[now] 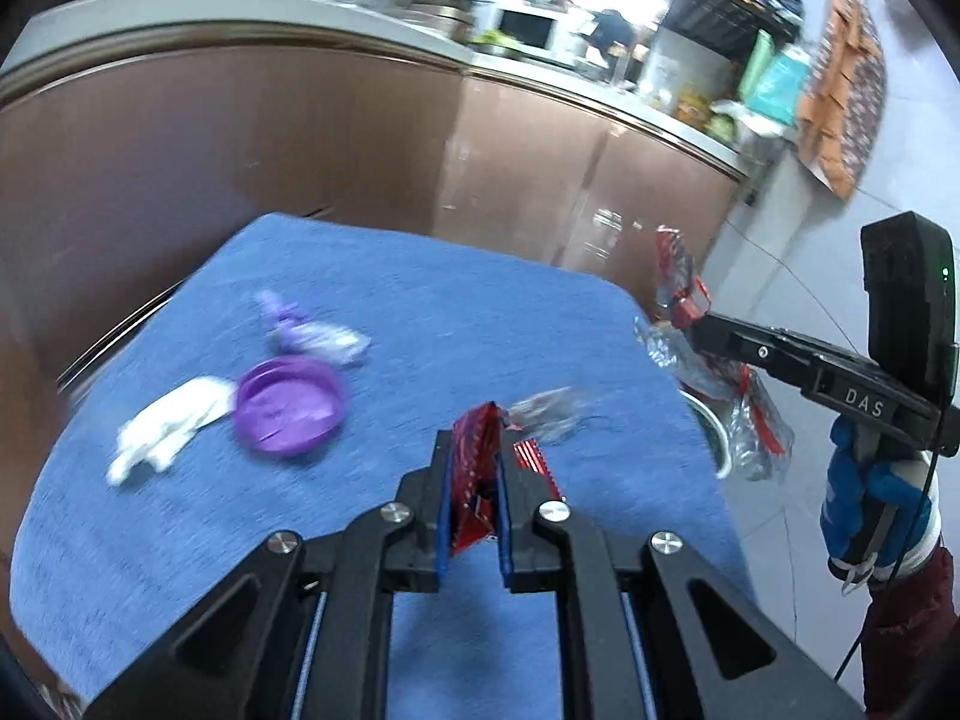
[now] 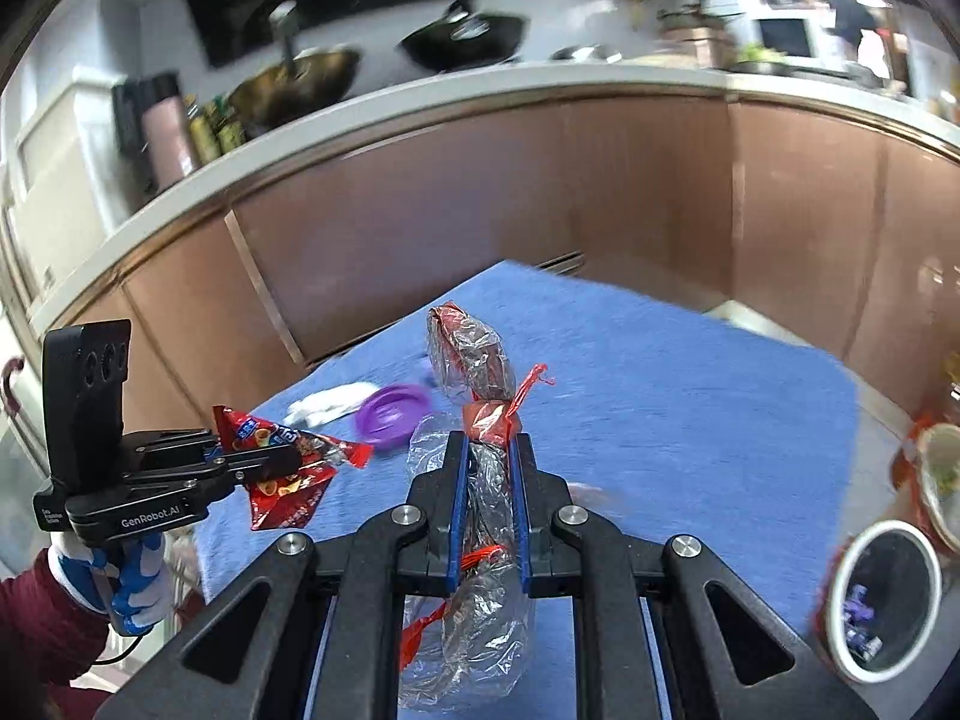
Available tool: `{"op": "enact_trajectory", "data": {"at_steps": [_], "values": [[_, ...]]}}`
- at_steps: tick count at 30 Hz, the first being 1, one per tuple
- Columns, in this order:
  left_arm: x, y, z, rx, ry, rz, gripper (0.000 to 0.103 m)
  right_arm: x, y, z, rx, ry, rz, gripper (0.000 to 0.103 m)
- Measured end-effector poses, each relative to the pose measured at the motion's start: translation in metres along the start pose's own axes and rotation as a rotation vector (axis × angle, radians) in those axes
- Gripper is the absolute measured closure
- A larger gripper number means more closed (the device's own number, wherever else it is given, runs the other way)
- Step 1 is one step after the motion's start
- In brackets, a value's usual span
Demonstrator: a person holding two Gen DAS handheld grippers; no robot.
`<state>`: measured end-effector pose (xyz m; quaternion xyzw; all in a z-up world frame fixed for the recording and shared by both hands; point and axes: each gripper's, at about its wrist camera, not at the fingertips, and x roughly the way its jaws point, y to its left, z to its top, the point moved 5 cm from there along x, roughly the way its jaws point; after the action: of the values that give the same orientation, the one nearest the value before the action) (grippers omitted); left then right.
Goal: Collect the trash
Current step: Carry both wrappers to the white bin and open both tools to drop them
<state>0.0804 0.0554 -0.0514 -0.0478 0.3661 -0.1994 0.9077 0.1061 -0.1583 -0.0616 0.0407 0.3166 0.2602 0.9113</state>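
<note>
Fingers of the left gripper [image 1: 475, 468] clench a red snack wrapper [image 1: 474, 480]. Right gripper [image 2: 489, 480] pinches a crumpled clear plastic bag [image 2: 480, 540]; beyond both fingertips, a purple lid [image 1: 291, 414] and white tissue [image 1: 162, 429] lie on the blue cloth [image 1: 420, 312].

Both my tools up over the cloth [image 1: 420, 312], each with a piece of rubbish between its fingers

My left gripper [image 1: 474, 510] has the snack wrapper [image 1: 474, 480] between its pads; ahead and to its left on the cloth lie the lid [image 1: 291, 408], the tissue [image 1: 162, 432] just left of that, and a crumpled wrapper [image 1: 312, 333] behind the lid; my right gripper [image 2: 489, 516] holds the plastic bag [image 2: 474, 360]; to its right, off the cloth's edge, stands the cup [image 2: 888, 594]; the cabinets [image 2: 480, 192] run behind.
</note>
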Motion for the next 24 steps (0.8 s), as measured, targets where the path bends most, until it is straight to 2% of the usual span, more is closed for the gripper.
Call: {"op": "enact_trajectory", "data": {"at_steps": [3, 8, 11, 14, 19, 24], "values": [[0.024, -0.046, 0.017, 0.061, 0.032, -0.063, 0.092, -0.028, -0.047, -0.004, 0.057, -0.037, -0.068, 0.090], [0.083, -0.135, 0.046, 0.164, 0.095, -0.166, 0.092, -0.069, -0.148, -0.027, 0.185, -0.065, -0.228, 0.090], [0.133, -0.194, 0.061, 0.213, 0.154, -0.223, 0.092, -0.081, -0.217, -0.048, 0.263, -0.053, -0.352, 0.090], [0.187, -0.254, 0.071, 0.260, 0.210, -0.279, 0.092, -0.081, -0.283, -0.071, 0.362, -0.033, -0.430, 0.090], [0.287, -0.337, 0.078, 0.292, 0.307, -0.317, 0.089, -0.076, -0.380, -0.118, 0.500, 0.011, -0.534, 0.090], [0.372, -0.378, 0.065, 0.261, 0.405, -0.306, 0.089, -0.060, -0.438, -0.150, 0.588, 0.039, -0.565, 0.088]]}}
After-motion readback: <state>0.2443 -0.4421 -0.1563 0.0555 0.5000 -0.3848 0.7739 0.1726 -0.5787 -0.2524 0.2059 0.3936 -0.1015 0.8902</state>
